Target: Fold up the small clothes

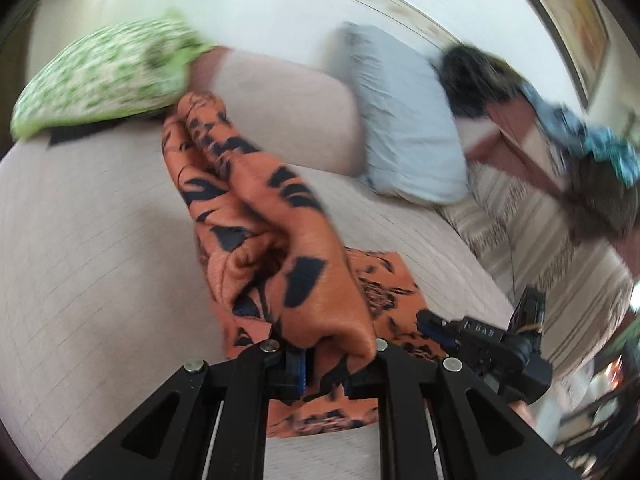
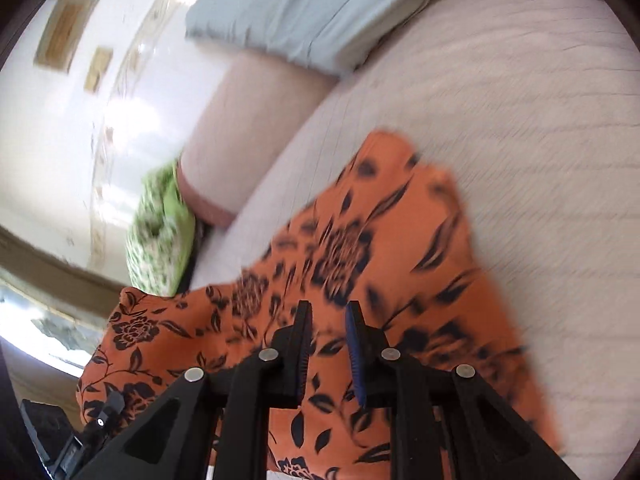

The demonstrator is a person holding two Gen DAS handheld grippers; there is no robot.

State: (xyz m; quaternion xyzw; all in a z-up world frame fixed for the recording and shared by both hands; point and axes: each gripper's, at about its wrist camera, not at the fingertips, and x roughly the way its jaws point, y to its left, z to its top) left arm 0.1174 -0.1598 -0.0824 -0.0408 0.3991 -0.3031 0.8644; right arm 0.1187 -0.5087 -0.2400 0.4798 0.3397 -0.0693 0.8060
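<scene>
Orange floral garment (image 1: 276,240), crinkled and bunched, clamped in left tongs (image 1: 324,364), right tongs (image 2: 329,344) apart above it

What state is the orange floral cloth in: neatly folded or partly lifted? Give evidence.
Partly lifted, not folded. The left gripper pinches a bunched section of the orange cloth above the bed; the rest lies spread below.

**Mirrored marking on the other gripper**

One marking shows: in the left wrist view, pale raised characters stand on the black body of the right gripper (image 1: 430,322). They appear reversed or upside down, something like "BAG 1", and cannot be read with certainty. In the right wrist view no text can be made out.
</scene>
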